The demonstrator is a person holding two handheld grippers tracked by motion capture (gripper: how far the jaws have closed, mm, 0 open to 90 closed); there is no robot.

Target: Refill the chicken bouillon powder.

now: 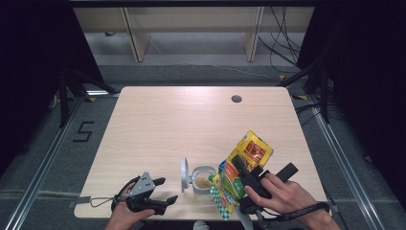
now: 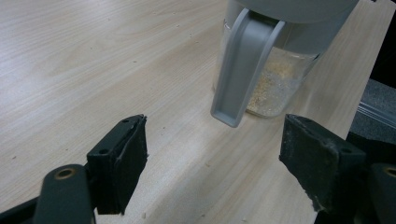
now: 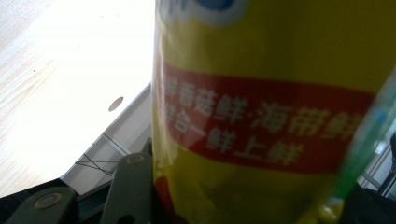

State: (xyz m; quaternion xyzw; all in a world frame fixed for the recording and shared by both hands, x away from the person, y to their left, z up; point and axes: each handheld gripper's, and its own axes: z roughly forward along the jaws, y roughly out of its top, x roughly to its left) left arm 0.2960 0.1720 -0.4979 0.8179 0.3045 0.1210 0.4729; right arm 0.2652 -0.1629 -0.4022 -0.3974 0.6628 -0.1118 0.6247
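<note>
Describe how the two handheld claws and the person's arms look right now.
Both are black two-jaw tools. The left claw carries a grey three-cornered plate and a thin trailing cable; its pads are worn black foam. The right claw has a blocky black handle. A black wrist strap circles the right forearm; no sleeves.

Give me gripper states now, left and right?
Left gripper: open, empty, jaws short of the jar.
Right gripper: closed on the yellow bag, tilted over the jar.

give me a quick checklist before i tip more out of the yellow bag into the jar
1. Jar lid flipped open: ok.
2. Glass jar upright on the table: ok.
3. Yellow seasoning bag clamped in the right gripper: ok.
4. Bag's lower end beside the jar mouth: ok; whether it is over the opening: cannot tell.
5. Left gripper open, off the jar: ok.
6. Room left in the jar, granules low: ok.
</note>
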